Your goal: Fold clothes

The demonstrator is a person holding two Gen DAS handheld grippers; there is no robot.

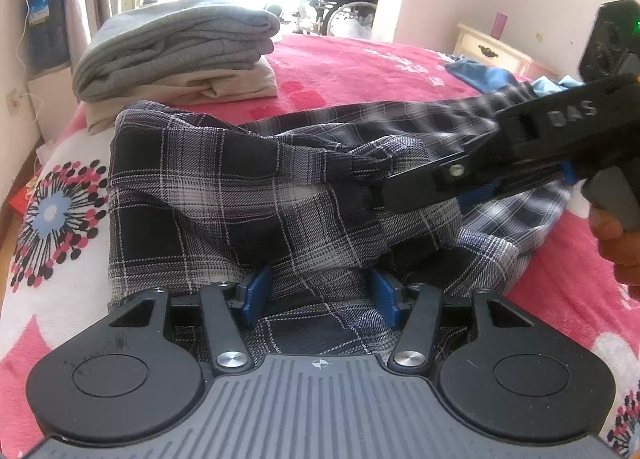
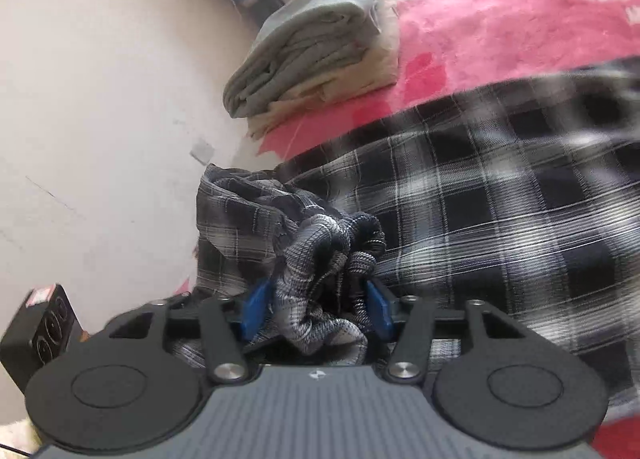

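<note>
Plaid shirt (image 1: 224, 195) lay rumpled on the pink bedspread (image 1: 360, 63), directly in front of both grippers. Left gripper (image 1: 320, 299) sat w/ its blue pads (image 1: 254, 291) on either side of a fold of the shirt's near edge, clamped on the cloth. Right gripper (image 2: 318, 307) had a bunched wad of the same shirt btwn its pads, grasping it; from the left cam it reached in from the right side, w/ a hand (image 1: 618, 243) on its handle. Beyond the shirt, far-left of the grippers, a folded grey garment (image 1: 176, 43) was stacked on a beige one (image 1: 224, 89).
</note>
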